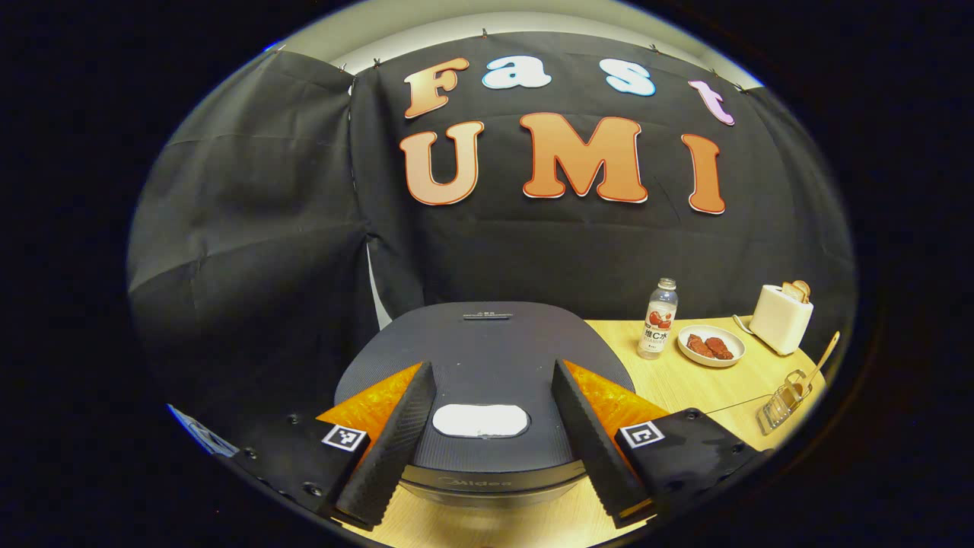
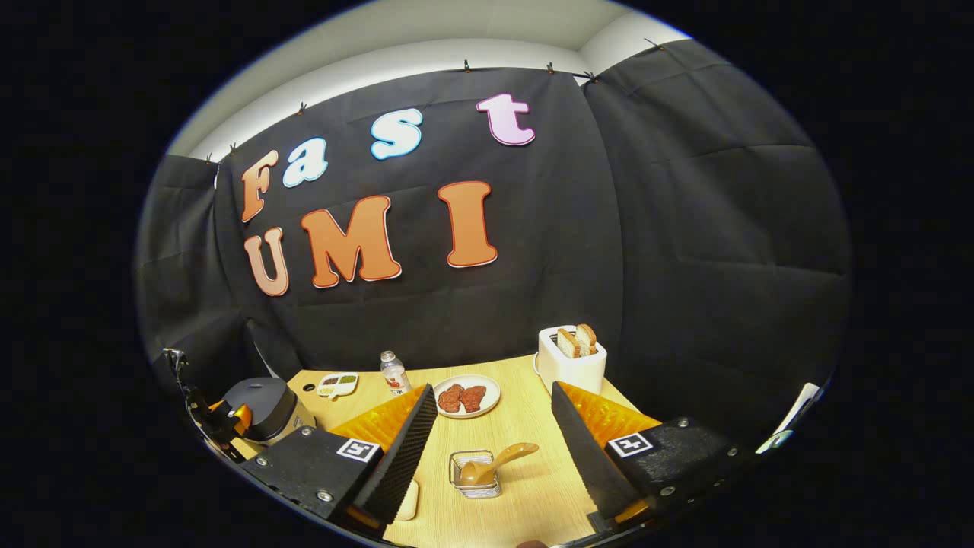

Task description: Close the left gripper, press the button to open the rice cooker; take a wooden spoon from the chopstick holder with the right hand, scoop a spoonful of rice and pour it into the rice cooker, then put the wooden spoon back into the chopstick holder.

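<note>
Hovering my left claw [image 1: 487, 434], fingers spread, over the rice cooker [image 1: 487, 342], I see its pale button [image 1: 481, 420] between them, lid down. First step: I judge I must press the fingers together, then push down. My right claw [image 2: 491, 445] is spread too; beyond it the wooden spoon [image 2: 494, 462] leans in the chopstick holder [image 2: 473, 481] on the table [image 2: 525, 411].

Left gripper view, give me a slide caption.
Open left gripper poised over closed rice cooker, straddling its lid button.
</note>
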The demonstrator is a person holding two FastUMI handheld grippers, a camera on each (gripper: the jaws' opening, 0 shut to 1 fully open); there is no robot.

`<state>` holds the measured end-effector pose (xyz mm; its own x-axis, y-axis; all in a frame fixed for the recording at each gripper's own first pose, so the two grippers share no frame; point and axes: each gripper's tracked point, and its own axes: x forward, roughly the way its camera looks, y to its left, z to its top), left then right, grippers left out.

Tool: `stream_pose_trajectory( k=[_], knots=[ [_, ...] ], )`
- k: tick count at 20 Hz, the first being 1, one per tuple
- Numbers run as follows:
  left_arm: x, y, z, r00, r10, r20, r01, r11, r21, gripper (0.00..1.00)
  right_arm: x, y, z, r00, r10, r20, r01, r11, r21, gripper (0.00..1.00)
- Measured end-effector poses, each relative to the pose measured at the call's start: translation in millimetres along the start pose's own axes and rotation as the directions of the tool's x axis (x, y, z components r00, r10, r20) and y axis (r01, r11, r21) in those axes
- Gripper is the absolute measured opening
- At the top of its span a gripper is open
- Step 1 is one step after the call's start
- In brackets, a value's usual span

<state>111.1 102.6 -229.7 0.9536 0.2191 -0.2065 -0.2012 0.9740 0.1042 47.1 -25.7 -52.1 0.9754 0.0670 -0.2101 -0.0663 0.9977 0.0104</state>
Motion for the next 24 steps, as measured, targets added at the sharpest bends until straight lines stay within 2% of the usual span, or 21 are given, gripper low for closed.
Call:
stream_pose_trajectory(
  k=[2, 5, 6, 8, 10, 11, 12, 13, 14, 15, 18, 19, 24],
  knots=[
    [3, 1, 5, 1.000, -0.003, -0.004, 0.004, 1.000, 0.023, 1.00, -1, 0, -1, 1.000, 0.002, -0.001, -0.002, 1.000, -0.006, 0.94],
    [0, 1, 5, 0.994, -0.016, -0.112, 0.014, 1.000, -0.011, 1.00, -3, 4, 5, 1.000, 0.008, 0.008, -0.008, 1.000, -0.013, 0.94],
    [-4, 2, 15, 0.992, -0.010, -0.123, 0.009, 1.000, -0.009, 0.96, -3, 5, 6, 1.000, 0.012, 0.013, -0.012, 1.000, -0.017, 0.94],
    [-12, 3, 50, 0.997, -0.006, -0.079, 0.006, 1.000, 0.000, 1.00, -3, 5, 12, 1.000, 0.014, 0.028, -0.013, 1.000, -0.024, 0.94],
    [-31, 7, 82, 0.998, -0.012, -0.059, 0.012, 1.000, -0.009, 1.00, -2, 6, 15, 0.999, 0.013, 0.037, -0.012, 0.999, -0.031, 0.94],
    [-41, 9, 99, 0.999, -0.017, -0.050, 0.016, 0.999, -0.030, 0.96, -2, 5, 17, 0.999, 0.011, 0.041, -0.010, 0.999, -0.034, 0.94],
    [-48, 11, 118, 0.999, -0.024, -0.038, 0.022, 0.998, -0.052, 1.00, -1, 5, 18, 0.999, 0.010, 0.043, -0.009, 0.999, -0.037, 0.94],
    [-57, 11, 138, 0.999, -0.031, -0.022, 0.029, 0.997, -0.070, 0.96, -1, 4, 18, 0.999, 0.009, 0.044, -0.007, 0.999, -0.038, 0.94],
    [-64, 13, 156, 0.999, -0.034, -0.001, 0.034, 0.996, -0.077, 1.00, -1, 4, 19, 0.999, 0.009, 0.046, -0.007, 0.999, -0.039, 0.94],
    [-74, 14, 178, 0.999, -0.041, 0.027, 0.043, 0.996, -0.077, 0.98, -1, 3, 21, 0.999, 0.008, 0.048, -0.006, 0.999, -0.040, 0.94],
    [-107, 17, 244, 0.990, -0.062, 0.130, 0.070, 0.996, -0.059, 0.96, 0, 2, 28, 0.998, 0.006, 0.059, -0.003, 0.999, -0.044, 0.94],
    [-120, 20, 261, 0.986, -0.060, 0.157, 0.069, 0.996, -0.050, 1.00, 0, 2, 31, 0.998, 0.005, 0.065, -0.002, 0.999, -0.047, 0.94],
    [-166, 22, 315, 0.968, -0.067, 0.242, 0.081, 0.996, -0.046, 1.00, 0, -1, 45, 0.996, -0.008, 0.088, 0.016, 0.996, -0.083, 0.94]
  ],
)
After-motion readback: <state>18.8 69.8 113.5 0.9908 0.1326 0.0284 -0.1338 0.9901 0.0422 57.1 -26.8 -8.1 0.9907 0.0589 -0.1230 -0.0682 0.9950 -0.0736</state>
